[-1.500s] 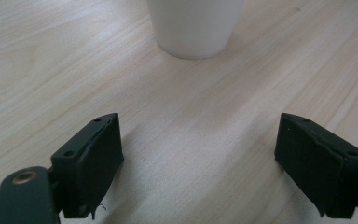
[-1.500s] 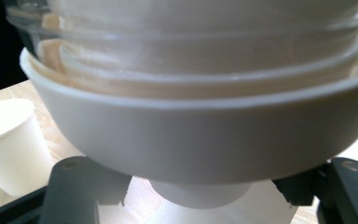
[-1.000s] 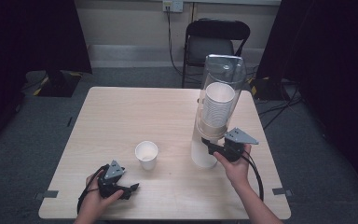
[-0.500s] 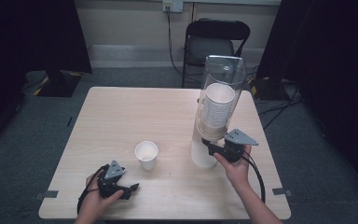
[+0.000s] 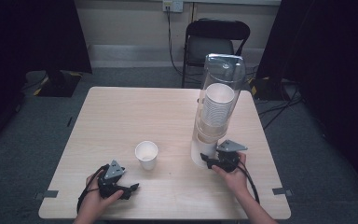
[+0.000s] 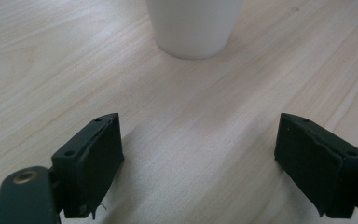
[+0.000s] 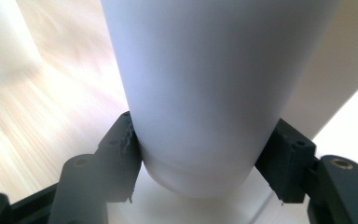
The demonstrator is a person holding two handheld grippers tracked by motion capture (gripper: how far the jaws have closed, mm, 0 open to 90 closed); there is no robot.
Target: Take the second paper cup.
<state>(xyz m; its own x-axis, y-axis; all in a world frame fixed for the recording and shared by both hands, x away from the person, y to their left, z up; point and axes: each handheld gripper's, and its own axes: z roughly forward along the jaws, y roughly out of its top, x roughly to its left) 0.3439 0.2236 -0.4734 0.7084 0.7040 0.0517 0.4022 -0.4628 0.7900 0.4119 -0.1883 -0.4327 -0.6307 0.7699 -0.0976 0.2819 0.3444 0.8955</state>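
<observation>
Lower now than a second ago, the right gripper (image 5: 209, 162) has its fingers clamped on the bottom cup (image 7: 200, 93) under the dispenser (image 5: 216, 107), likely pulling it free. Left gripper (image 5: 129, 189) rests on the worktop (image 5: 121, 112), fingers apart, near a loose cup (image 5: 146, 155).

No legible text, label, brand, number or sign anywhere; cups, dispenser, table and grippers all unmarked.

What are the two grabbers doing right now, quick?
Left gripper: open, holding nothing, low over the table near the loose paper cup.
Right gripper: closed on the bottom cup under the cup dispenser.
</observation>
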